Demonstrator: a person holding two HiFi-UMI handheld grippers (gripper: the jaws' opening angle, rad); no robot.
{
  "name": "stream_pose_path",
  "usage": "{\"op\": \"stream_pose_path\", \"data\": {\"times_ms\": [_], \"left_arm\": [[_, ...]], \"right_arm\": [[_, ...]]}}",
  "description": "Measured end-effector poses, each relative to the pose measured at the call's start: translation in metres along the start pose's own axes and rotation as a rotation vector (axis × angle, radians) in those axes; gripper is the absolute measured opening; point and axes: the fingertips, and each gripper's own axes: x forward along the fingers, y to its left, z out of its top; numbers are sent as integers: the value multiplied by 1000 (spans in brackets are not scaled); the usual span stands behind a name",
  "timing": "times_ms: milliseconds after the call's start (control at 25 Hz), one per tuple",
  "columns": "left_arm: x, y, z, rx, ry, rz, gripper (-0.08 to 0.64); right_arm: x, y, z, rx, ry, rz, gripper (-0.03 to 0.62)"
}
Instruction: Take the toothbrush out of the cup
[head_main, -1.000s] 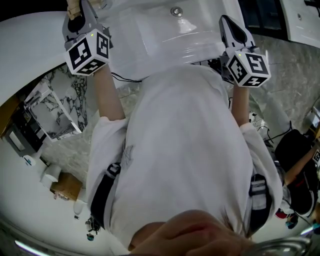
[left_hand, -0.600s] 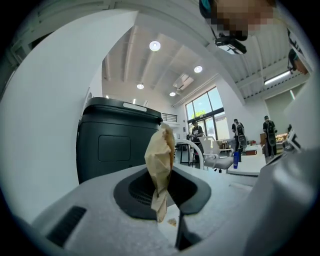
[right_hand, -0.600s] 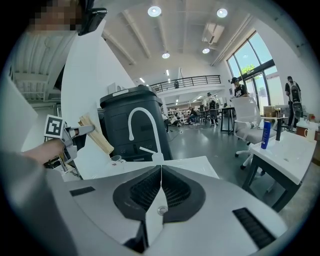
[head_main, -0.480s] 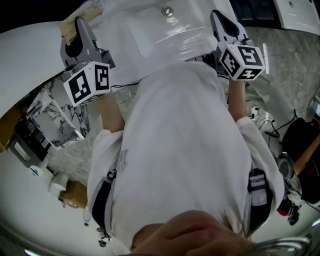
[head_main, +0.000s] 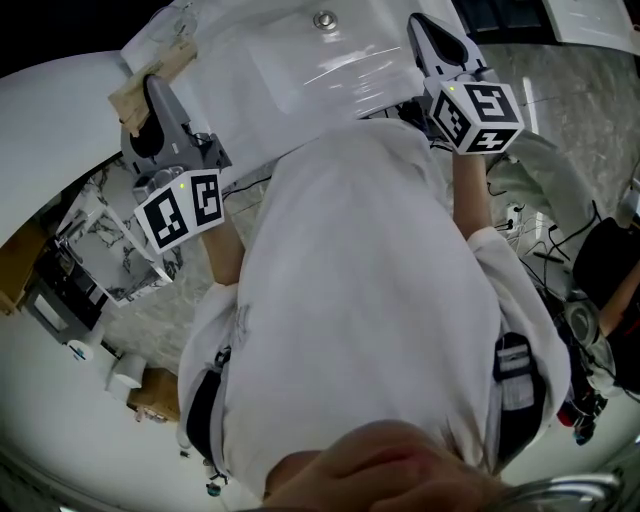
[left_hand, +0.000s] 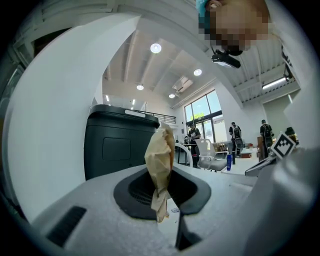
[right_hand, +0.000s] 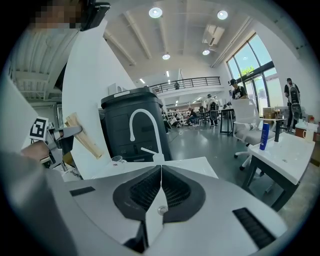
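My left gripper (head_main: 152, 88) is shut on a tan, crumpled paper-wrapped stick (head_main: 130, 96), held beside the white sink top (head_main: 290, 60). In the left gripper view this wrapped stick (left_hand: 160, 160) stands up between the nearly closed jaws of my left gripper (left_hand: 165, 196). The right gripper view shows the left gripper (right_hand: 67, 133) at the far left with the tan stick (right_hand: 86, 141) slanting out of it. A small cup (right_hand: 118, 160) sits on the sink top beside a white faucet (right_hand: 144, 122). My right gripper (right_hand: 161, 172) is shut and holds nothing; it hovers over the sink's right side (head_main: 420, 25).
A tall dark grey bin (right_hand: 131, 117) stands behind the sink. A marble-patterned cabinet (head_main: 112, 235) is at the left by the floor. A white table with a blue bottle (right_hand: 264, 136) and office chairs lie to the right. Several people stand far off.
My left gripper has drawn back from the sink's left edge toward the person, still shut on the tan wrapped stick. The right gripper has kept its place.
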Motion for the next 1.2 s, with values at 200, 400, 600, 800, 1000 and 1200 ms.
{"op": "stream_pose_path", "data": {"times_ms": [200, 400, 600, 800, 1000, 1200], "left_arm": [[-17, 1, -9, -22, 26, 6, 52], [-31, -5, -12, -46, 38, -5, 52], [-37, -16, -21, -79, 63, -37, 52], [-45, -27, -27, -105, 79, -69, 52], [-46, -30, -39, -123, 99, -81, 52], [-46, -33, -36, -132, 96, -96, 52]], "right_arm": [[-1, 2, -2, 7, -2, -3, 15], [-4, 5, -2, 10, 1, -13, 15], [-5, 10, 0, 8, 6, -15, 15], [-4, 15, -2, 0, 17, -15, 15], [8, 17, -5, -4, 26, -9, 15], [9, 21, 2, -24, 26, -1, 15]]}}
